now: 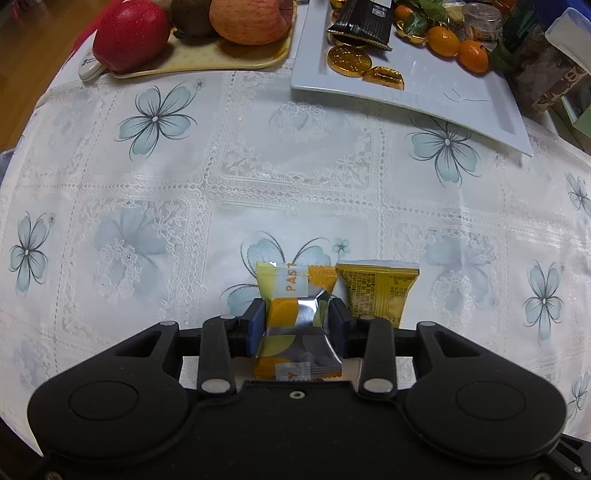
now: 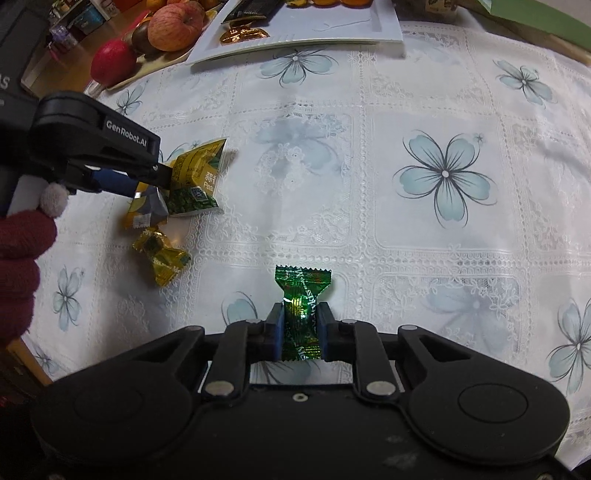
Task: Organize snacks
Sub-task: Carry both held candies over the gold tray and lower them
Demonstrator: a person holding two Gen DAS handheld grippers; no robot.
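Observation:
My left gripper (image 1: 296,314) is shut on a yellow, orange and silver snack packet (image 1: 291,295), held low over the tablecloth. A yellow pea snack packet (image 1: 376,291) lies just to its right. My right gripper (image 2: 301,325) is shut on a green foil candy (image 2: 301,306). In the right wrist view the left gripper (image 2: 147,184) shows at the left with its packet (image 2: 146,210), next to the pea packet (image 2: 195,177). A gold-wrapped candy (image 2: 162,258) lies on the cloth below them. The white snack tray (image 1: 424,96) stands at the back.
The tray holds gold coin chocolates (image 1: 347,59), a black packet (image 1: 365,22) and small oranges (image 1: 458,48). A yellow tray with apples (image 1: 129,33) stands at the back left. Boxes (image 1: 554,74) stand at the far right. A floral lace tablecloth (image 1: 258,166) covers the table.

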